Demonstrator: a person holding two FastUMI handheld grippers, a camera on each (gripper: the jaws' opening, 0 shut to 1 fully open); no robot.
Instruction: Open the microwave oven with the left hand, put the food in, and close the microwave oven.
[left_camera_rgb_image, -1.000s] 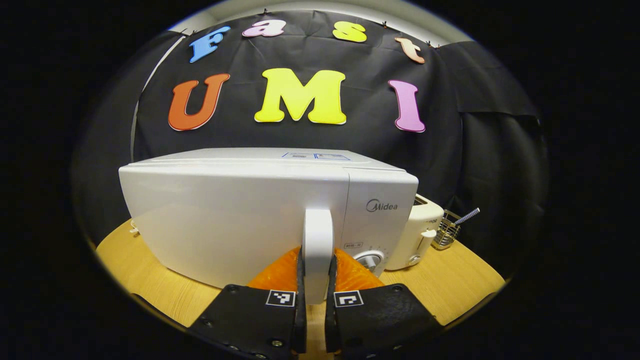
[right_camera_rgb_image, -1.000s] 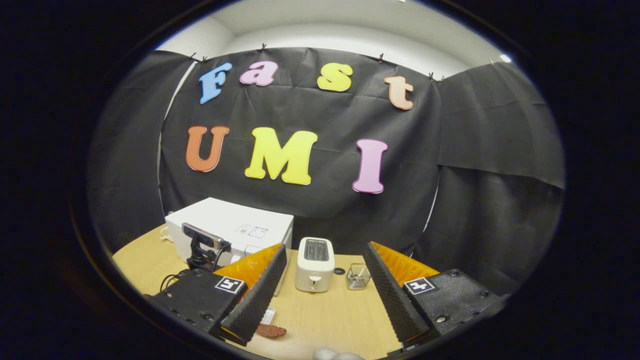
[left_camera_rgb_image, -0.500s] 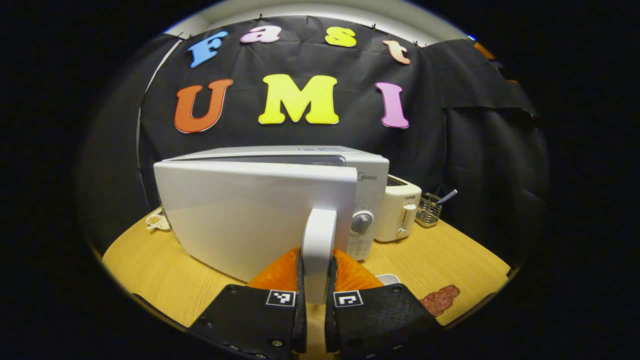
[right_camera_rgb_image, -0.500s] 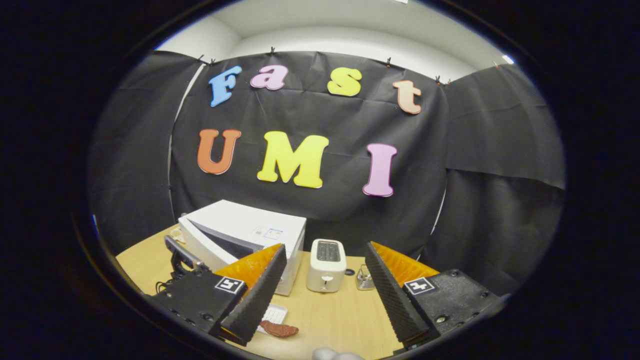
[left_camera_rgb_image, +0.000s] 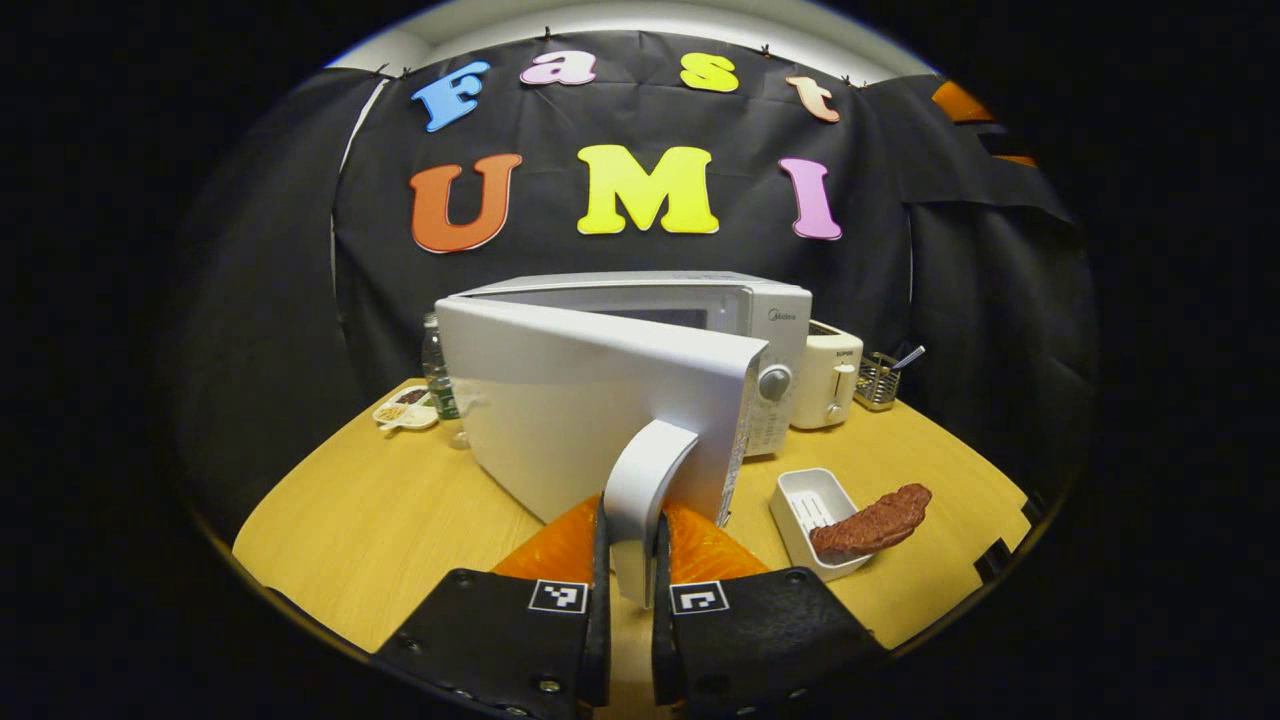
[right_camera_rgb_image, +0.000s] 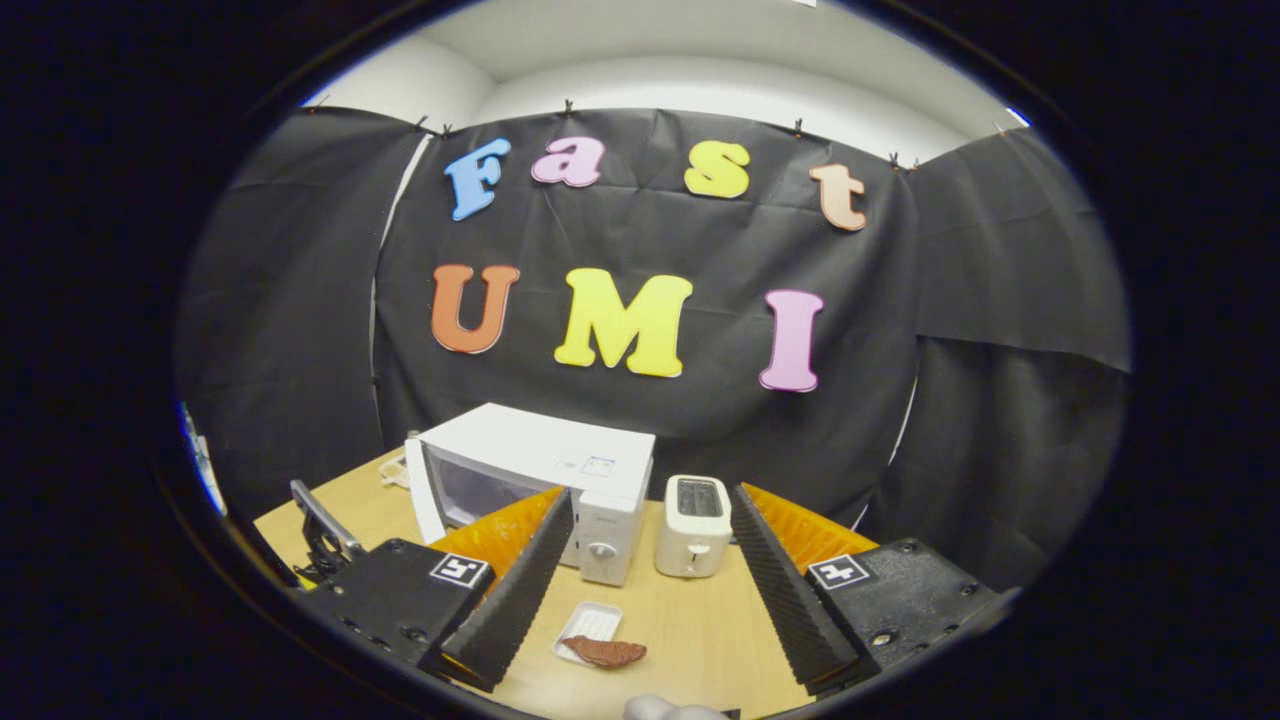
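Holding: my left tool (left_camera_rgb_image: 628, 560) is clenched on the one white curved plastic handle (left_camera_rgb_image: 640, 480) of the microwave door, both fingers pressing its sides.
Microwave: one white boxy microwave oven (left_camera_rgb_image: 700, 300) stands on the light wooden tabletop (left_camera_rgb_image: 380, 520); its white door (left_camera_rgb_image: 580, 400) is swung partly open toward me, the cavity edge showing behind it. In the right gripper view the same oven (right_camera_rgb_image: 540, 455) shows its dark opening.
Food: one brown, lumpy piece of meat-like food (left_camera_rgb_image: 872, 520) lies across the rim of one white rectangular plastic tray (left_camera_rgb_image: 805, 505), on the tabletop just right of the door; in the right gripper view the food (right_camera_rgb_image: 605, 652) sits at the tray's near end.
Right tool: my right tool (right_camera_rgb_image: 640, 570) is released, fingers spread wide with nothing between them, held above the tabletop well apart from the food.
Other things counted: one cream two-slot toaster (left_camera_rgb_image: 828, 375) just right of the oven; one wire basket (left_camera_rgb_image: 880, 380) beyond it; one clear bottle with a green label (left_camera_rgb_image: 436, 365) and one small white dish of grains (left_camera_rgb_image: 405, 410) at the oven's left.
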